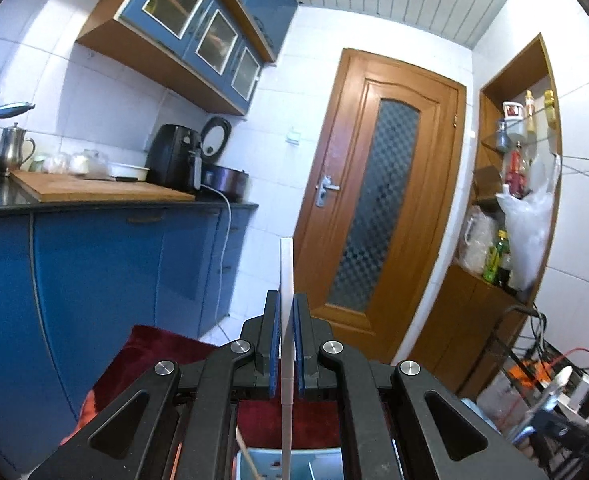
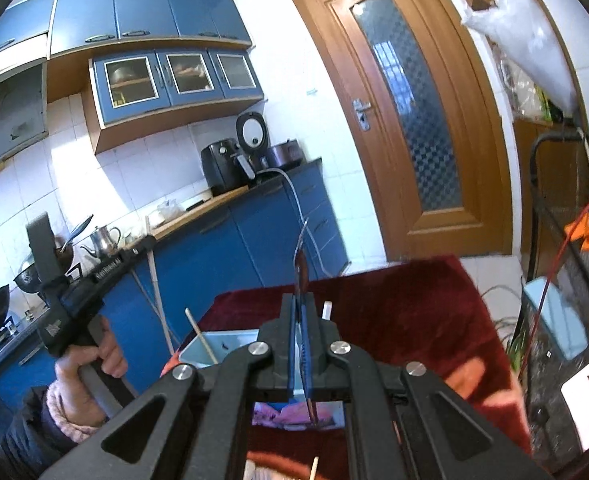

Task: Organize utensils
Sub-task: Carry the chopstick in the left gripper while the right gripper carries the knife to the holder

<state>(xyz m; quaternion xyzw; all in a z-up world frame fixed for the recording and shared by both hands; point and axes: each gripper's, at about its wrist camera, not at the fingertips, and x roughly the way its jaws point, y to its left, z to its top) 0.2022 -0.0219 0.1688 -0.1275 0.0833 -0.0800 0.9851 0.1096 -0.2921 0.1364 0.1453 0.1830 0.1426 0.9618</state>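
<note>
My left gripper [image 1: 287, 300] is shut on a long white utensil handle [image 1: 286, 268] that stands upright between the blue pads and runs down past them. Below it lies a light blue organizer tray [image 1: 326, 462] with a wooden chopstick [image 1: 248, 460] in it. My right gripper [image 2: 299, 300] is shut on a metal fork [image 2: 300, 248], tines up, above the red cloth. The same light blue tray [image 2: 230, 340] shows in the right wrist view with a wooden chopstick [image 2: 202, 340] leaning in it. The left gripper's body [image 2: 54, 280], held by a hand, shows at the left.
A dark red cloth [image 2: 394, 312] covers the table. Blue kitchen cabinets [image 1: 94, 272] and a counter with a cutting board [image 1: 94, 190], kettle and air fryer stand to the left. A wooden door [image 1: 374, 200] is ahead. Shelves and cables [image 1: 534, 340] are at the right.
</note>
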